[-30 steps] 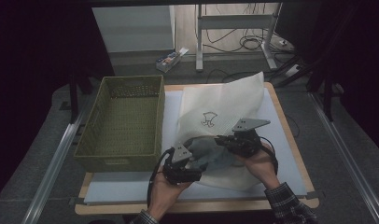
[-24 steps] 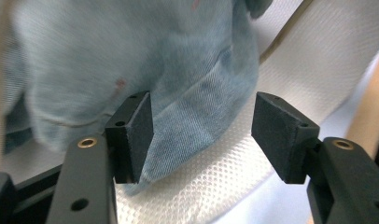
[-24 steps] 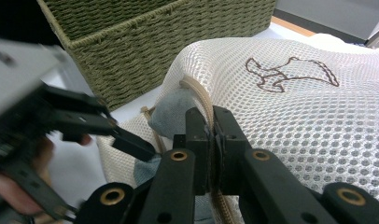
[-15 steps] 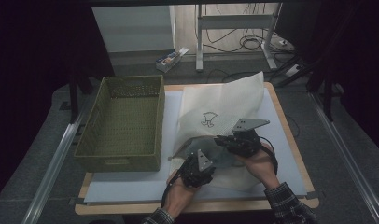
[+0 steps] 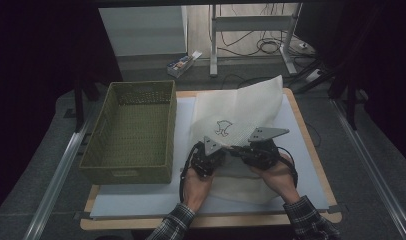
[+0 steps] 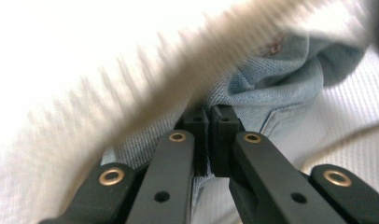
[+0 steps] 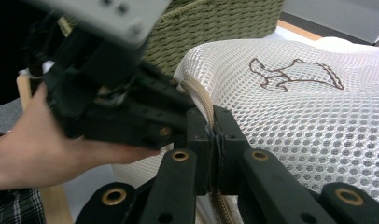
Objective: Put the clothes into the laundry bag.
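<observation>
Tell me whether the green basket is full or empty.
Empty: the high view shows the green wicker basket's bare woven floor, with nothing inside it.

plaid sleeves (image 5: 311,220), black grippers (image 5: 231,150)

1. Olive-green woven rectangular basket (image 5: 133,131): uniform green weave.
2. White mesh fabric bag (image 5: 239,111), right of the basket: cream-white honeycomb mesh, a dark brown embroidered outline motif (image 7: 295,73), and a beige cord edging (image 7: 200,99).
3. Light blue denim garment (image 6: 267,81), seen at the bag: faded blue twill.
4. Black two-jaw grippers: left gripper (image 6: 210,122), right gripper (image 7: 213,123), brass-coloured rivets, grey top plates.
5. Plaid shirt sleeves (image 5: 311,221), nearer than the basket: dark check with pale lines.
6. Table board (image 5: 141,200): pale blue surface, tan wooden border.
</observation>
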The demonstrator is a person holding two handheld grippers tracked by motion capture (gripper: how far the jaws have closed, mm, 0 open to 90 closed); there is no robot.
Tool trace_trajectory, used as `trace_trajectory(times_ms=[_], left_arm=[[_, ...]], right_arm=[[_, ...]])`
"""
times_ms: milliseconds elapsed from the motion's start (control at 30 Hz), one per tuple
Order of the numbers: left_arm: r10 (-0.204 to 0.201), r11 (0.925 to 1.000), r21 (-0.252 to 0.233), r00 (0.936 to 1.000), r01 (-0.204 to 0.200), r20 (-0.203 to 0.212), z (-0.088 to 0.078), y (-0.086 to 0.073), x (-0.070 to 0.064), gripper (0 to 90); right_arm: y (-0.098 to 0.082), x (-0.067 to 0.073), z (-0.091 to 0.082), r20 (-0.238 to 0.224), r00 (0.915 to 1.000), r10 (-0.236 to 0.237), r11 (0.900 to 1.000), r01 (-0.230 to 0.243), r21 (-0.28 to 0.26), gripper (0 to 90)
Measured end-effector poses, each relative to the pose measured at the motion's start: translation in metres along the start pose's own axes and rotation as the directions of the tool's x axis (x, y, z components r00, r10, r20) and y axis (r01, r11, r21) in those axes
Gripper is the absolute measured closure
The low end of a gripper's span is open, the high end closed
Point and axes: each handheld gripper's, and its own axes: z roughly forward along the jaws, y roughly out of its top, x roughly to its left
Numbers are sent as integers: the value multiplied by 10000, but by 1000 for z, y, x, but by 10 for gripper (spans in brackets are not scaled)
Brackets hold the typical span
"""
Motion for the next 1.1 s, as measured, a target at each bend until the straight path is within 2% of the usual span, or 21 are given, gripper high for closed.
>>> trace_trajectory(times_ms=[167,267,367,533,700,800,967,1100], left_arm=[[-527,9985,-169,9986,529,79,3,9,5,879],[-601,9980,-211,9982,599,-85,8,13,6,879],[-486,9986,-210,9981,478,-390,14,14,6,879],[-616,9980,77,9959,623,-661,29,7,15,879],[-868,9954,350,9939,893,-676,38,4,25,878],[-922,9946,417,9932,953,-705,42,5,27,875],[-718,9943,719,9934,784,-899,52,4,28,876],[-896,9912,906,9932,962,-743,56,2,30,858]], right_arm=[[1,2,0,-69,10000,-66,10000,66,51,858],[1,3,0,-105,9999,-92,9999,93,82,860],[1,5,1,-150,9998,-128,9998,130,153,862],[0,6,4,-226,9996,-162,9993,169,323,862],[-2,7,9,-306,9993,-198,9982,215,562,862],[-2,8,11,-320,9993,-205,9976,226,651,864],[-3,7,12,-290,9994,-186,9971,206,729,864],[-7,5,16,-255,9995,-163,9962,184,851,863]])
